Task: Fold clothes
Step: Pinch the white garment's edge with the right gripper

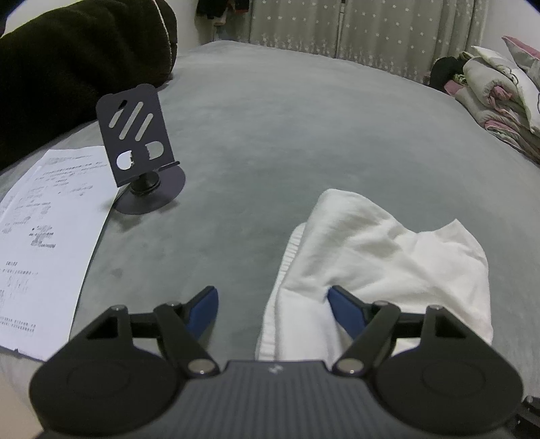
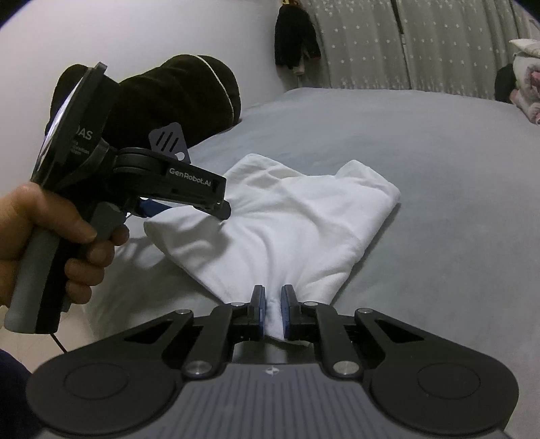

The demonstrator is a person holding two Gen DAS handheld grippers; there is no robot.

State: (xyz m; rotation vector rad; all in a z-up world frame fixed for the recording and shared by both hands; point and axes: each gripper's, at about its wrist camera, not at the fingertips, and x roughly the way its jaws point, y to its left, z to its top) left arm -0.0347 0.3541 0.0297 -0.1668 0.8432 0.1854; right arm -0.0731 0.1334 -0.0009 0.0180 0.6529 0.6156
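Folding barely begun: the white garment [image 2: 287, 216] lies bunched on the grey bed [image 2: 438, 169], its near edge pinched in the right gripper [image 2: 272, 300], while the left gripper [image 1: 273, 300], jaws spread, apparently straddles its left edge ungripped.

White garment [image 2: 297, 216] on grey bedspread [image 1: 303, 135]; grey curtain [image 1: 371, 27] has pale stars.

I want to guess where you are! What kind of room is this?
Most likely a bedroom. A wide grey bedspread covers a bed, star-patterned grey curtains hang behind it, and folded quilts are piled at one side. A white cloth garment lies on the bed for folding.
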